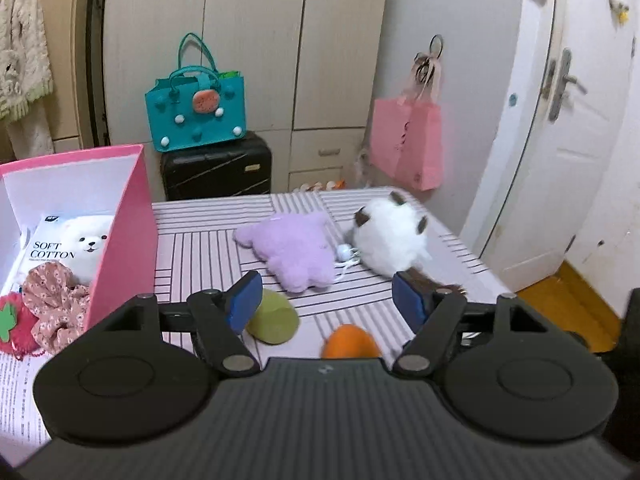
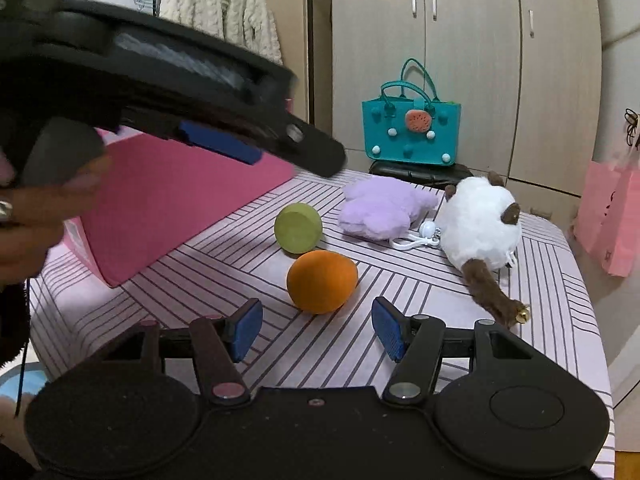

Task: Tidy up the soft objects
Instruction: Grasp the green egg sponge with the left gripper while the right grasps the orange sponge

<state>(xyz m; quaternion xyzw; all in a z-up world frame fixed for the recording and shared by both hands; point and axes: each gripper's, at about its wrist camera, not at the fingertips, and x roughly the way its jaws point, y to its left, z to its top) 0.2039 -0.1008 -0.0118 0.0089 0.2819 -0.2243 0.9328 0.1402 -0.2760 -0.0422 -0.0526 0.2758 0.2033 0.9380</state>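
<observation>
Both views are evenly and softly lit by indoor light that seems to come from overhead, bright enough for true colours. Shadows are faint: only a thin dark rim sits under the orange ball (image 2: 322, 281) on the striped cloth (image 2: 400, 340). No harsh glare shows; the white door (image 1: 560, 140) is the palest, slightly washed area. Fisheye distortion bends that door and the wardrobe (image 1: 248, 40) into curves toward the frame edges. Around the orange ball the right view is sharp, while in the left view the same ball (image 1: 351, 342) is smeared by motion blur, and the other gripper's body (image 2: 160, 80) up and left of it is blurred.
</observation>
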